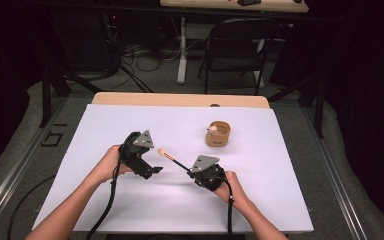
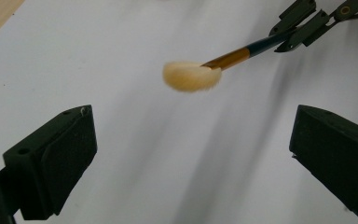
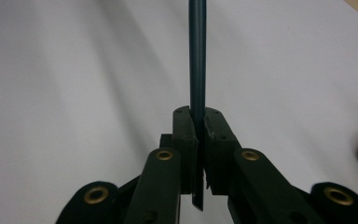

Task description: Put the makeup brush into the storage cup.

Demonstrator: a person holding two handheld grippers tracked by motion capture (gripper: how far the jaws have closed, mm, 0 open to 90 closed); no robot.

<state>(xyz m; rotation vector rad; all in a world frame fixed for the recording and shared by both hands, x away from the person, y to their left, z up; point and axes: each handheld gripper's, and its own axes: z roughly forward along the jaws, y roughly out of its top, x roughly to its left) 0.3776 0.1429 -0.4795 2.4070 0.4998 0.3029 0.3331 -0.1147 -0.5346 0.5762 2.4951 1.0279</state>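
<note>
A make-up brush (image 1: 172,159) with a pale tuft and a dark handle sticks out to the upper left from my right gripper (image 1: 189,170), which is shut on the handle's end. In the right gripper view the dark handle (image 3: 197,56) runs straight up from the closed jaws of the right gripper (image 3: 199,114). My left gripper (image 1: 153,170) sits just left of the tuft, slightly nearer me. In the left gripper view it (image 2: 191,121) stands open and empty, with the tuft (image 2: 191,77) hanging beyond the gap and the right gripper (image 2: 303,23) at the top right.
A small round wooden cup (image 1: 218,134) with a pale-tipped stick in it stands behind the right hand. A white sheet (image 1: 130,205) covers the wooden table (image 1: 180,99). A folding chair (image 1: 235,50) and cables lie beyond the far edge.
</note>
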